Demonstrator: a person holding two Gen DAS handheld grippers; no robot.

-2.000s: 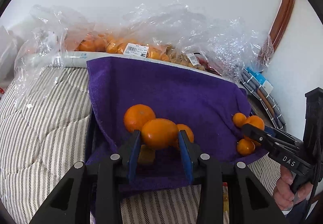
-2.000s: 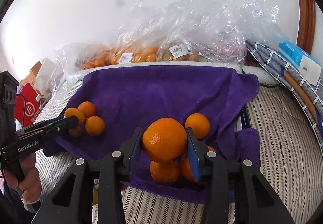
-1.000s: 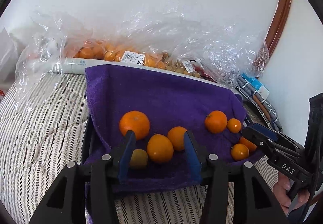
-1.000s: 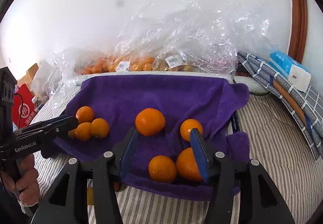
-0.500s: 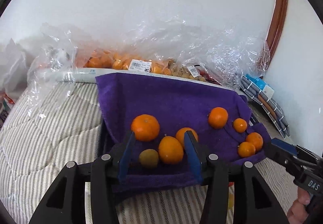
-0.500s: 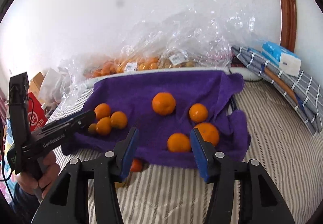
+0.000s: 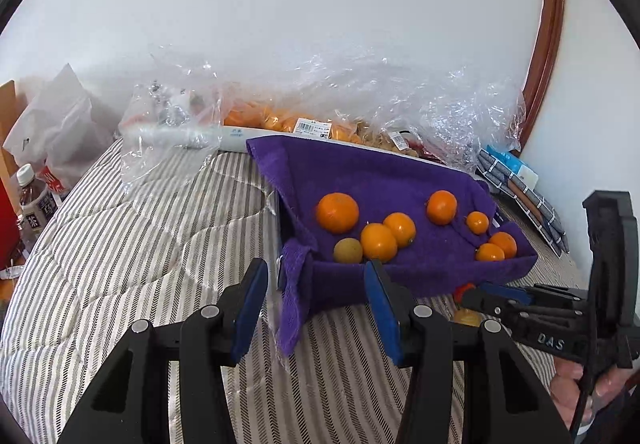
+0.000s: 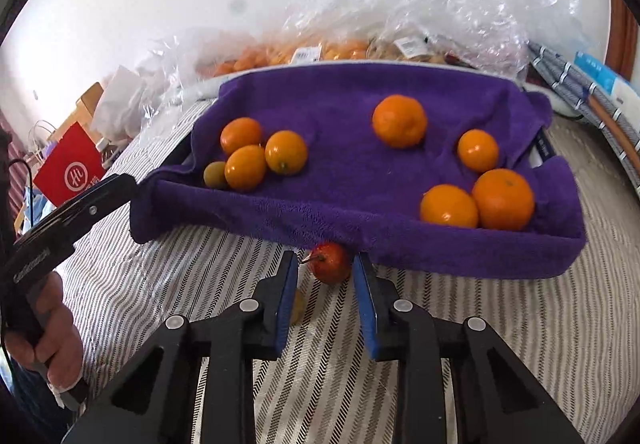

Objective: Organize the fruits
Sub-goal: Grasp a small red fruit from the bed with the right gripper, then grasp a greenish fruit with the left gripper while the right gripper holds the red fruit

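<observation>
A small red fruit (image 8: 330, 262) is lying on the striped bed (image 8: 500, 308) just below the purple towel's (image 8: 340, 111) front edge, sitting between the right gripper's (image 8: 325, 294) spread, released fingers (image 8: 286, 300). Oranges (image 8: 399, 120) are resting in clusters on the towel, with one greenish fruit (image 8: 215, 174) at the left. The left gripper (image 7: 316, 306) is hovering before the towel, its fingers open and grasping nothing.

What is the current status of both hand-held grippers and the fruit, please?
Left hand-held gripper open, empty. Right hand-held gripper open, straddling small red round fruit on striped bedding. Purple towel edge overhangs it.
</observation>
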